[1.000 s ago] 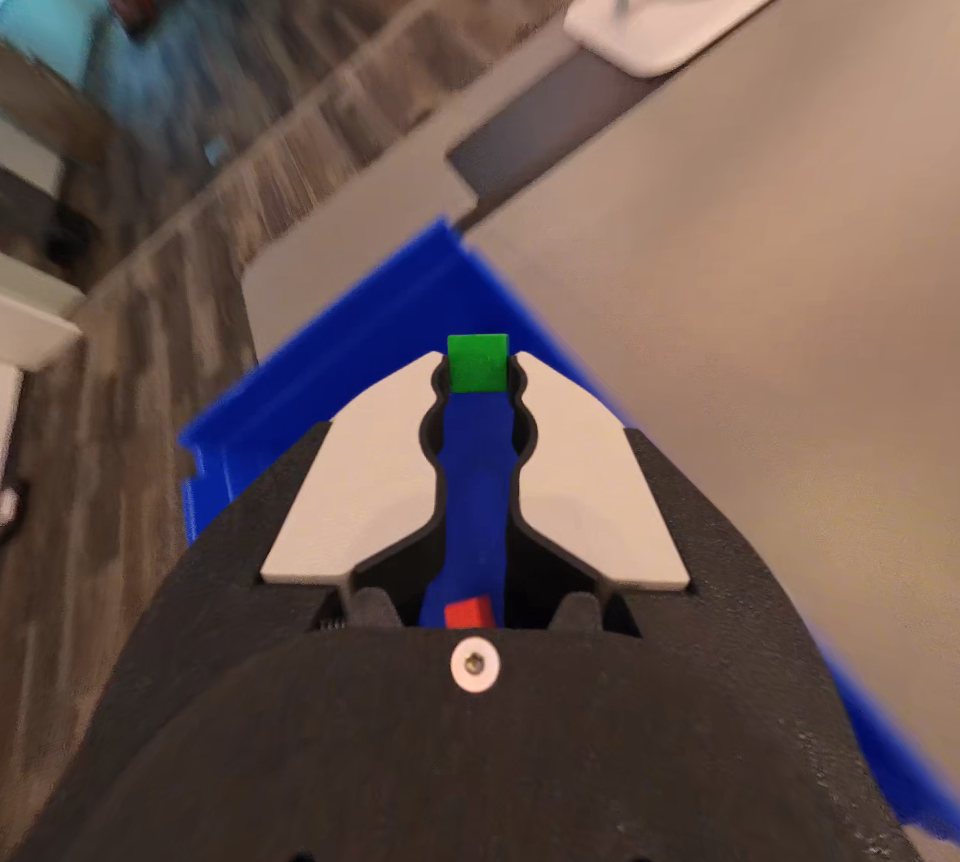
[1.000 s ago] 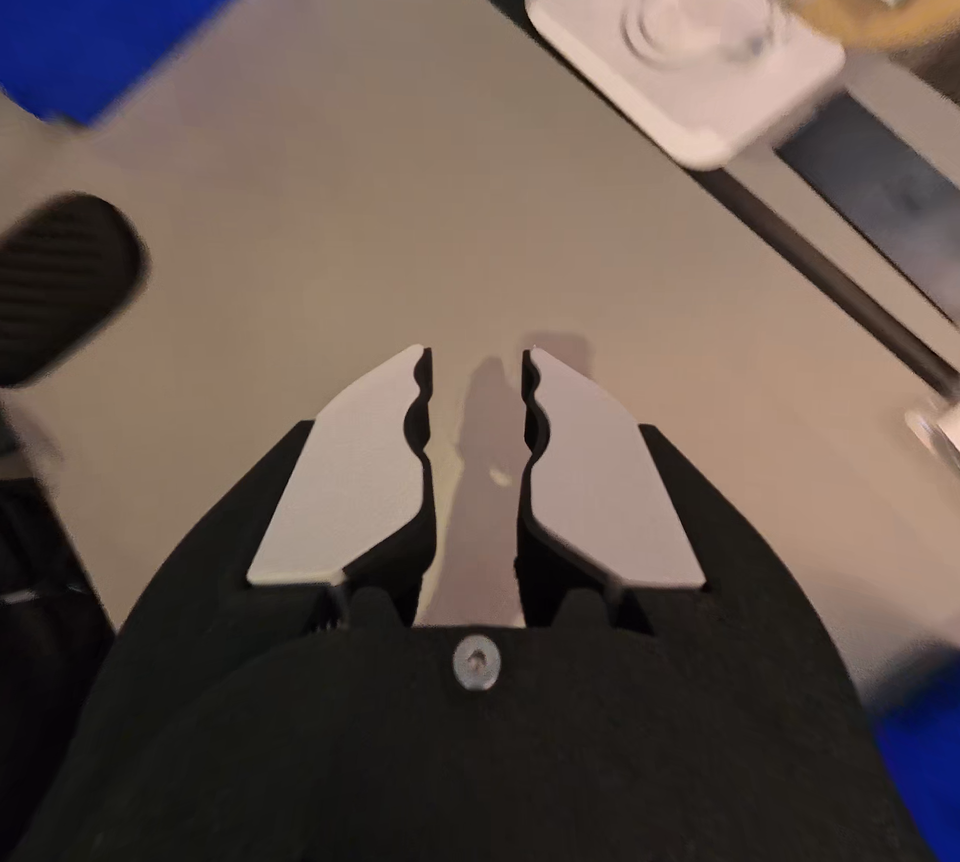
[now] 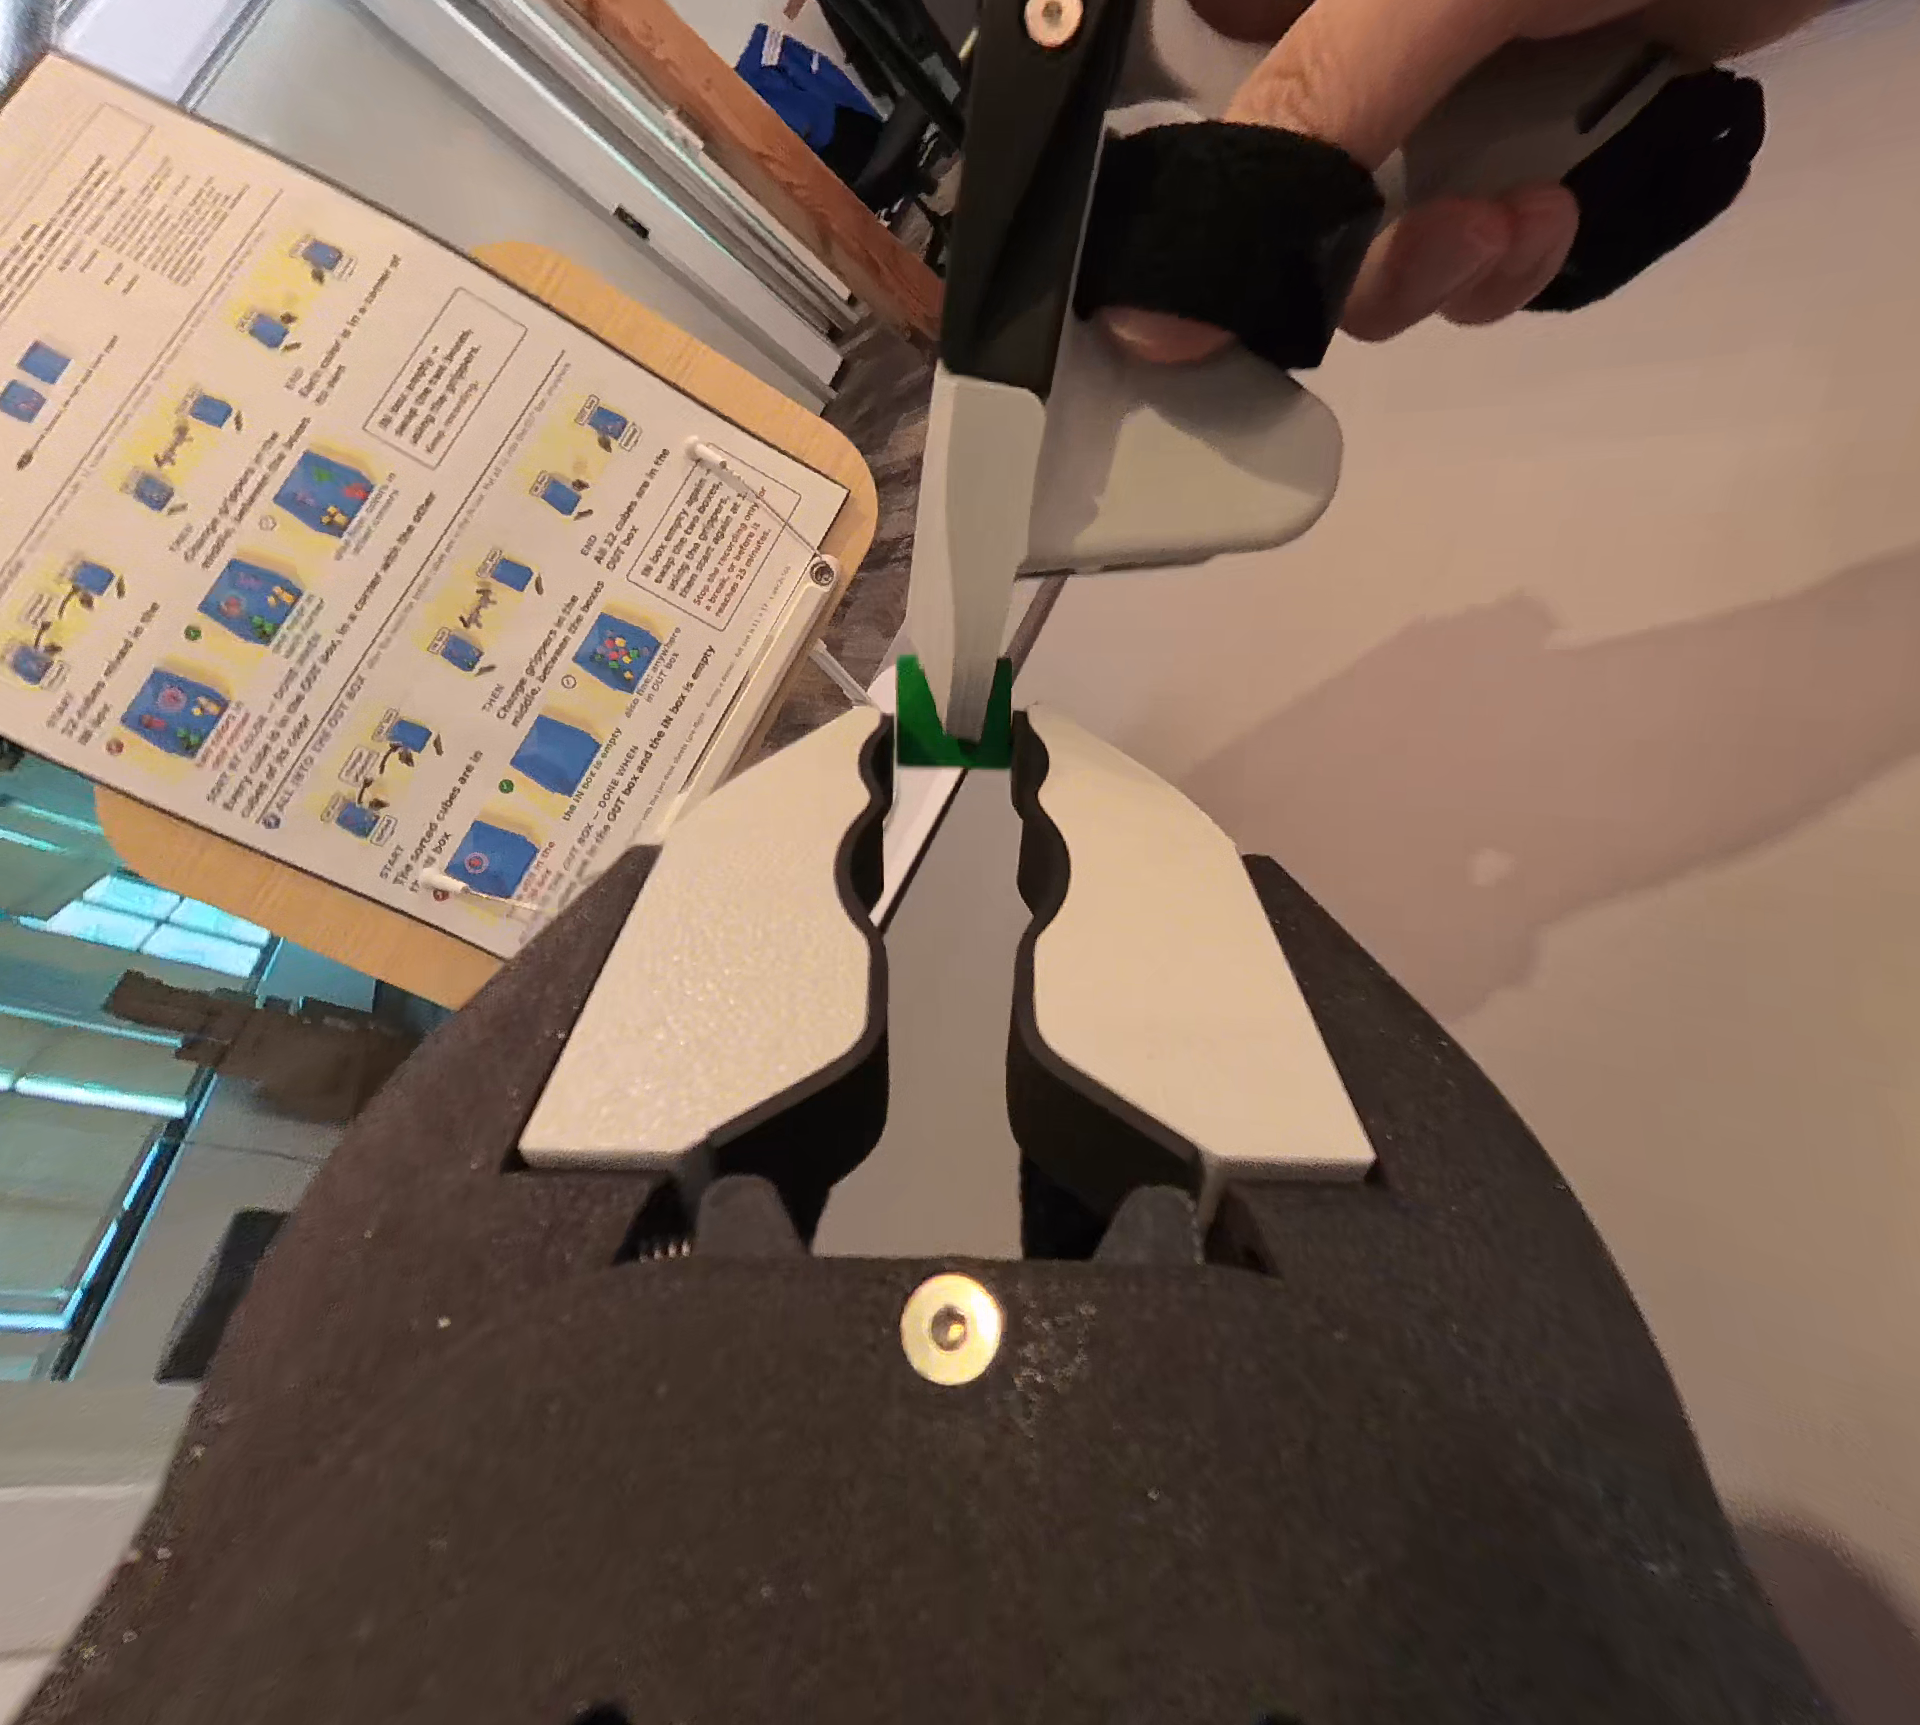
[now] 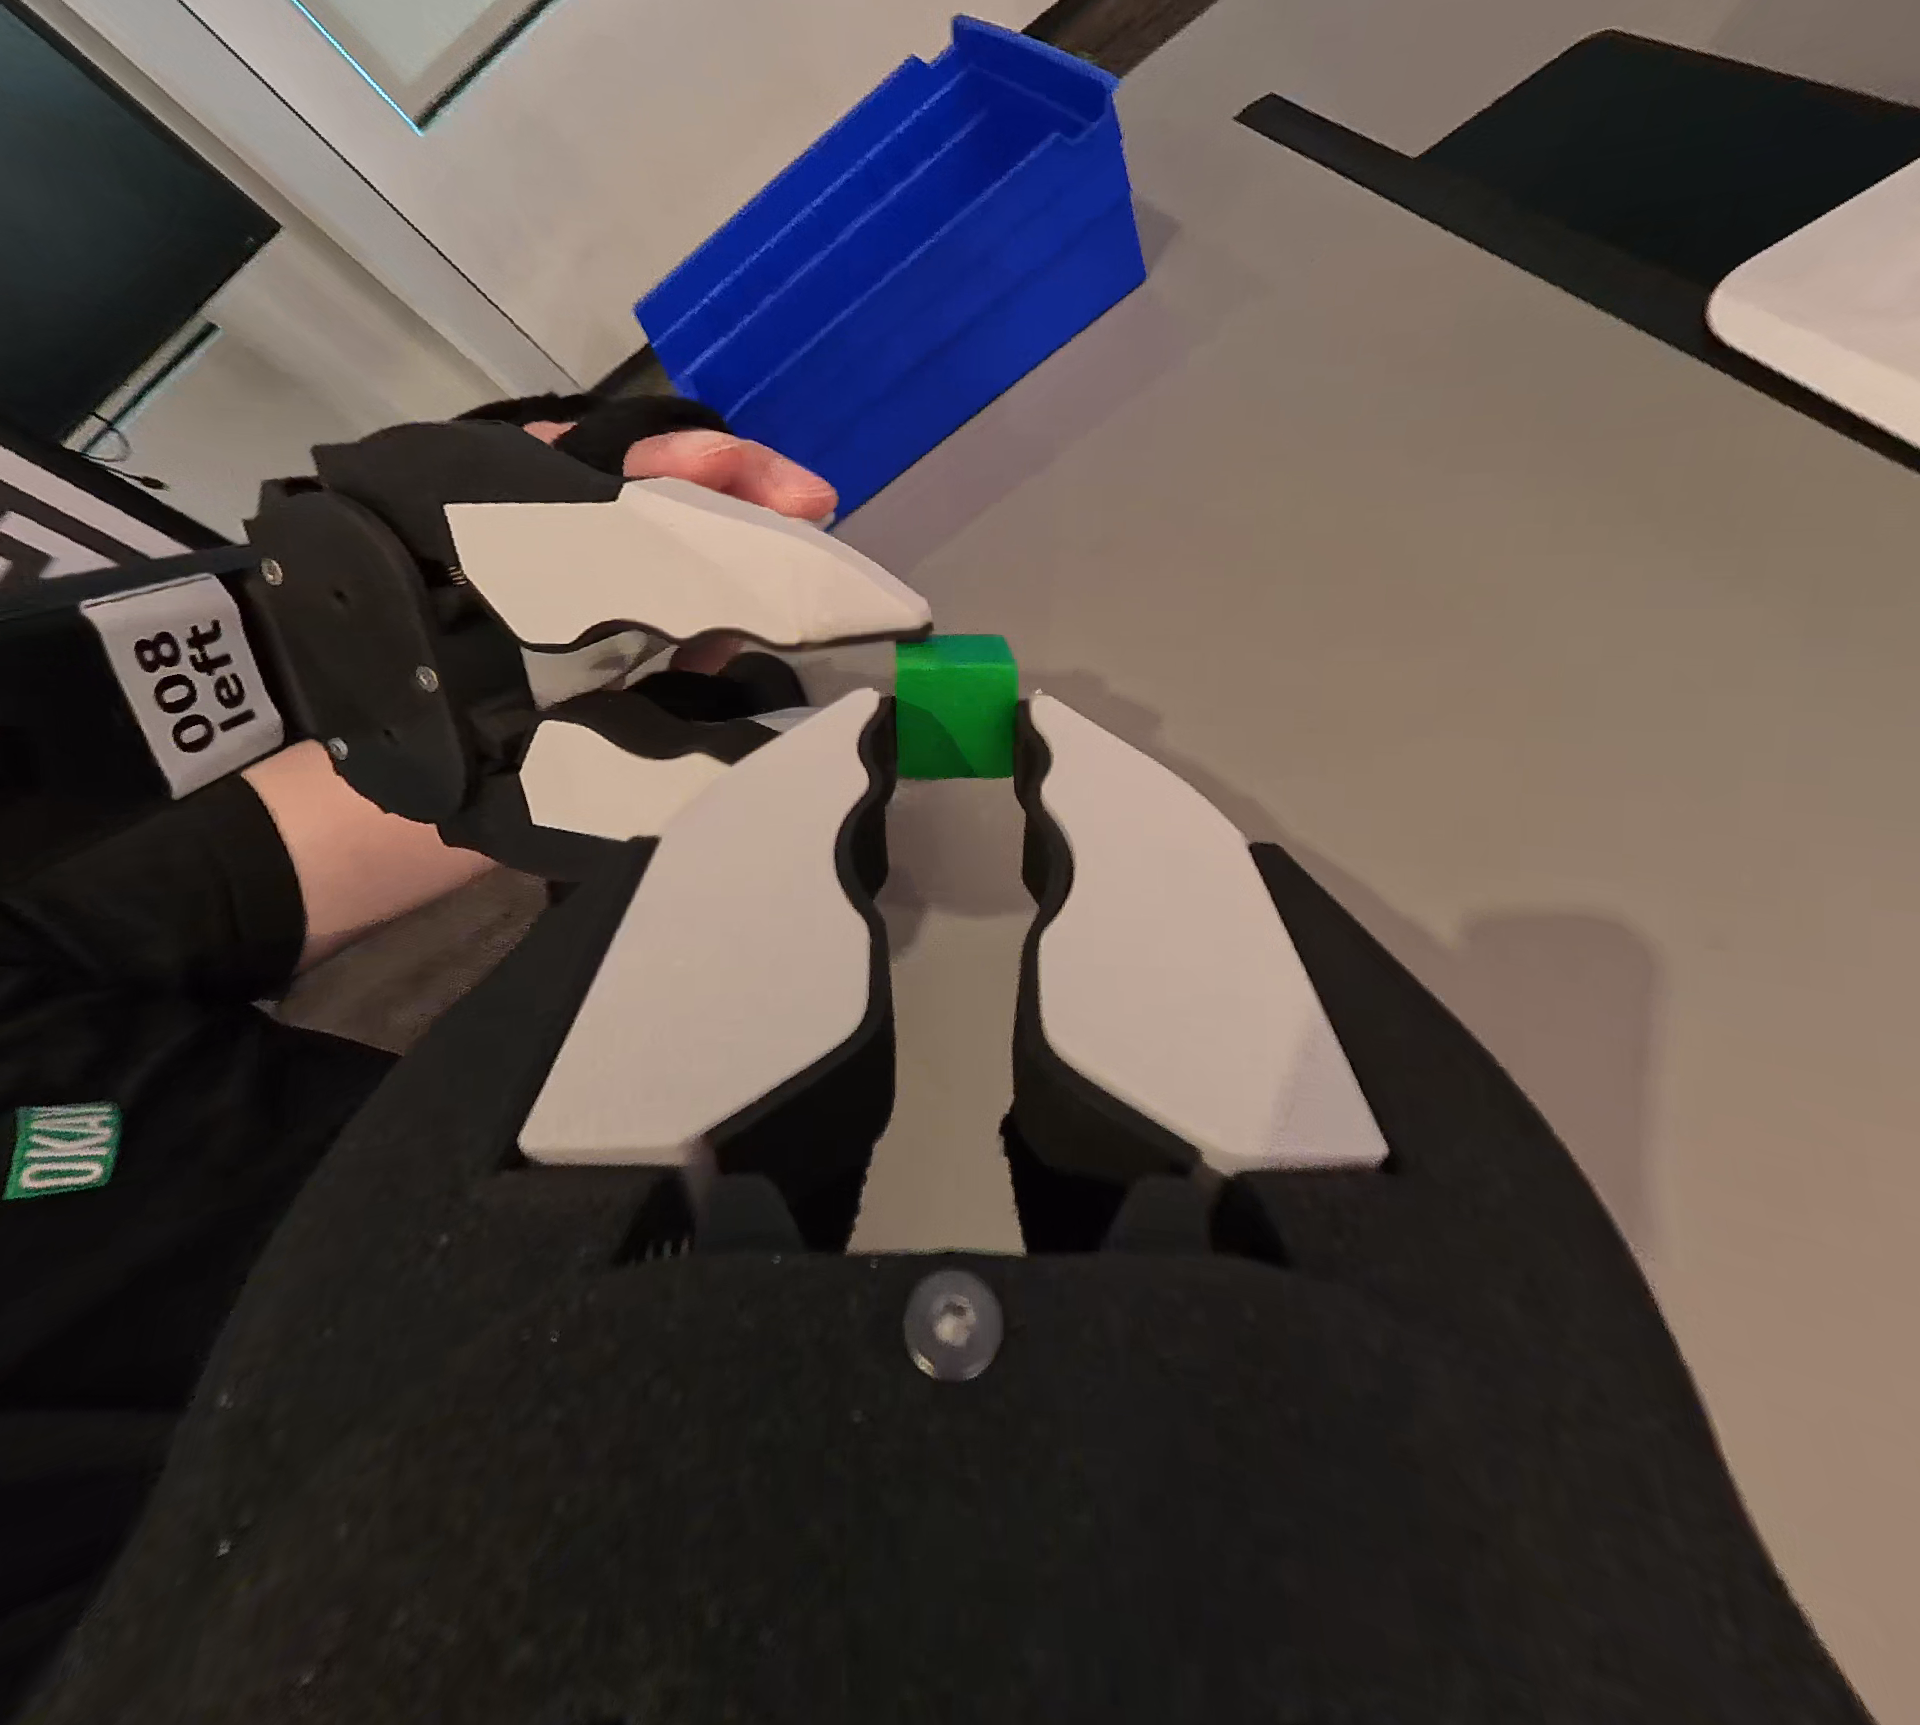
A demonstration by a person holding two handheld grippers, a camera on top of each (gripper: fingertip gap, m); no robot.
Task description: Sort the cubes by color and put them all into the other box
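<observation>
Mid-air handover of one green cube point(image 4: 954, 707) above the grey table point(image 4: 1455, 636); neither box is under it.

We see both tools pinching the same cube. In the right wrist view our right gripper point(image 4: 954, 745) has its fingertips narrowed onto the cube's two side faces, touching it on both sides. The left gripper point(image 4: 800, 673) comes in from the left, turned about a quarter turn to ours, one finger point(image 4: 675, 569) lying on the cube's top face and the other under it. In the left wrist view the left gripper point(image 3: 954, 740) shows the cube point(image 3: 920, 719) between its tips, with a finger of the right gripper point(image 3: 971, 574) coming down across the front of it. A hand point(image 3: 1507, 13) works the right tool's trigger.

A blue box point(image 4: 935, 293) stands on the table well beyond the cube; its inside is largely hidden from here, so we cannot tell what it holds. An instruction sheet point(image 3: 312, 532) on a wooden board sits off to the left.

Step, as we judge it: passing the cube from one gripper to the other. Next move calls for the left jaws to part while the right grip stays firm, then a clean pull apart without twisting the cube loose.
</observation>
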